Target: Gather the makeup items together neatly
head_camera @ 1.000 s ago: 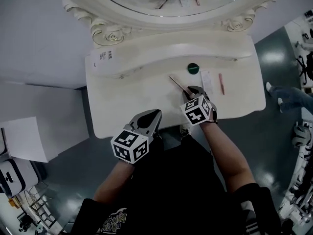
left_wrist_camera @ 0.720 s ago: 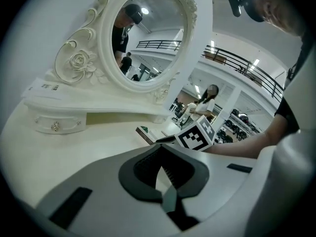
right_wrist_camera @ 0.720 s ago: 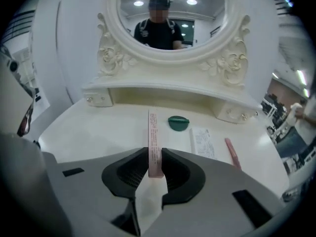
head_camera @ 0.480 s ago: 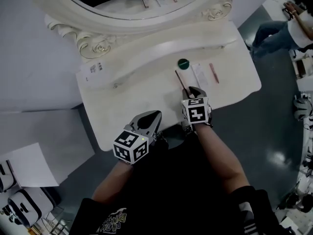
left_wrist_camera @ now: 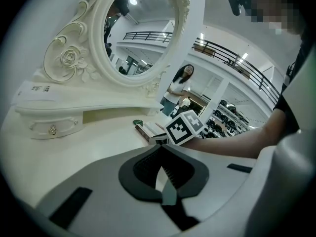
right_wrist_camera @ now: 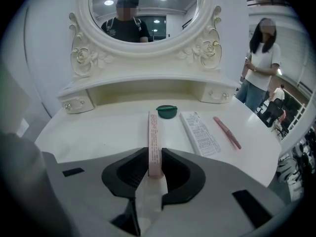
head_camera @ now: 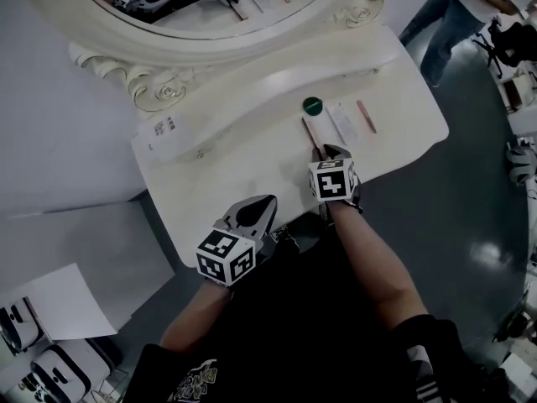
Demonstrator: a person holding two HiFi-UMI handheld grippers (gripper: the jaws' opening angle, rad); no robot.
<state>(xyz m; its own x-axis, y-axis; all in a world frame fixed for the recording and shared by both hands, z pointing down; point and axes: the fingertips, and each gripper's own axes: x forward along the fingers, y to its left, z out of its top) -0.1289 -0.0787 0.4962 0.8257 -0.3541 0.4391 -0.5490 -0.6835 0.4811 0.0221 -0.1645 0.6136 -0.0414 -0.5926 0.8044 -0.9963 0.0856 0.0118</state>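
A slim pink box (head_camera: 312, 135) lies along the white vanity top (head_camera: 226, 158), its near end clamped in my right gripper (head_camera: 332, 153). In the right gripper view the pink box (right_wrist_camera: 154, 137) runs straight out from the right gripper (right_wrist_camera: 154, 156) toward a round green compact (right_wrist_camera: 167, 111). Beside it on the right lie a white printed box (right_wrist_camera: 200, 132) and a pink pencil (right_wrist_camera: 227, 132). The head view shows the compact (head_camera: 312, 105), the white box (head_camera: 341, 122) and the pencil (head_camera: 366, 116) close together. My left gripper (head_camera: 267, 201) hovers shut and empty at the table's front edge, with the left gripper (left_wrist_camera: 159, 146) aimed along the tabletop.
An oval mirror (head_camera: 193, 7) in a carved frame stands behind a raised shelf with small drawers (right_wrist_camera: 76, 104). A printed label (head_camera: 164, 127) lies on the shelf's left end. A person (head_camera: 457, 2) stands past the table's right end. White boxes (head_camera: 59, 305) sit on the floor at left.
The right gripper has rolled and swung the pink box from a diagonal to roughly parallel with the white box, pointing at the green compact. The left gripper has barely moved.
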